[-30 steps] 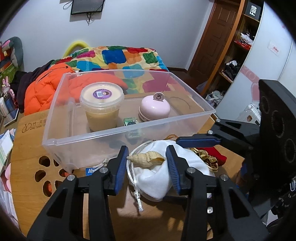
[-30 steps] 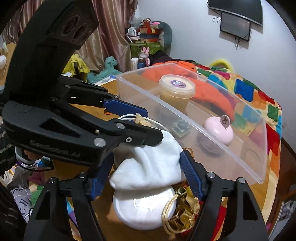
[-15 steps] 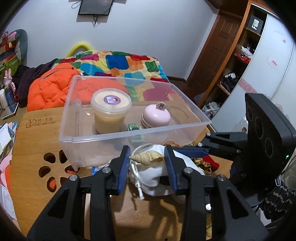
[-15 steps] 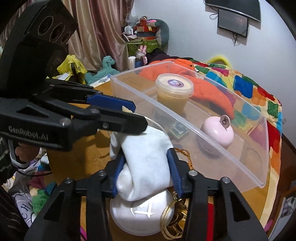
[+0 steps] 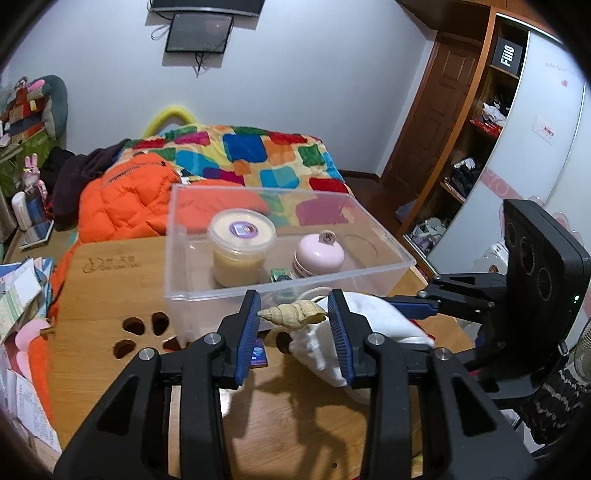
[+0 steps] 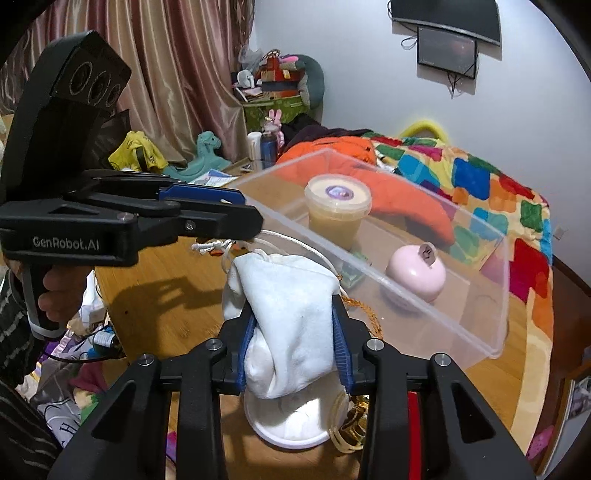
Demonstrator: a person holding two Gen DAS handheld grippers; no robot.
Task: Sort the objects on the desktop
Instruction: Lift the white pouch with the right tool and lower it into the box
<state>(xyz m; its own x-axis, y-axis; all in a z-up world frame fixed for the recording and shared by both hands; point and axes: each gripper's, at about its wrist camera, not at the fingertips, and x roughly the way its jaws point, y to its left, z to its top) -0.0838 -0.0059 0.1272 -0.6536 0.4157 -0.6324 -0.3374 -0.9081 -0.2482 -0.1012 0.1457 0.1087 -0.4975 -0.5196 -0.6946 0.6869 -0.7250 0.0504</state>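
- Bedroom clutter rings the wooden counter (image 5: 110, 295): a bed under a patchwork quilt (image 5: 251, 151), an orange jacket (image 5: 122, 199) heaped on it, and a dark screen (image 5: 199, 31) on the white wall.
- On the counter stands a clear plastic bin (image 5: 373, 271), just beyond both pairs of jaws.
- Inside the bin are a lidded tub (image 5: 242, 251) of beige stuff, a pink round gadget (image 5: 319, 254) to its right, and a small green packet (image 5: 281, 274) between them at the front wall.
- The left gripper (image 5: 291, 325) has its jaws drawn in narrow on a pale spiral seashell (image 5: 291, 314), which lies crosswise between the blue pads, its pointed tip against the left pad, clear of the counter.
- The right gripper (image 6: 293, 343) has just been closing its jaws, and they now squeeze a white drawstring pouch (image 6: 291, 306), the cloth bunched between the pads and bulging above them.
- The pouch's cord (image 6: 210, 246) trails up toward the left gripper's tips, which reach in just above the pouch mouth.
- Below the right jaws sits a white round dish (image 6: 291, 428), with a gold chain (image 6: 347, 428) lying just right of it.
- From the left side, the pouch sits just right of and behind the shell; whether the two touch I cannot tell.
- A hand (image 6: 59, 295) grips the left gripper's handle at the counter's near edge.
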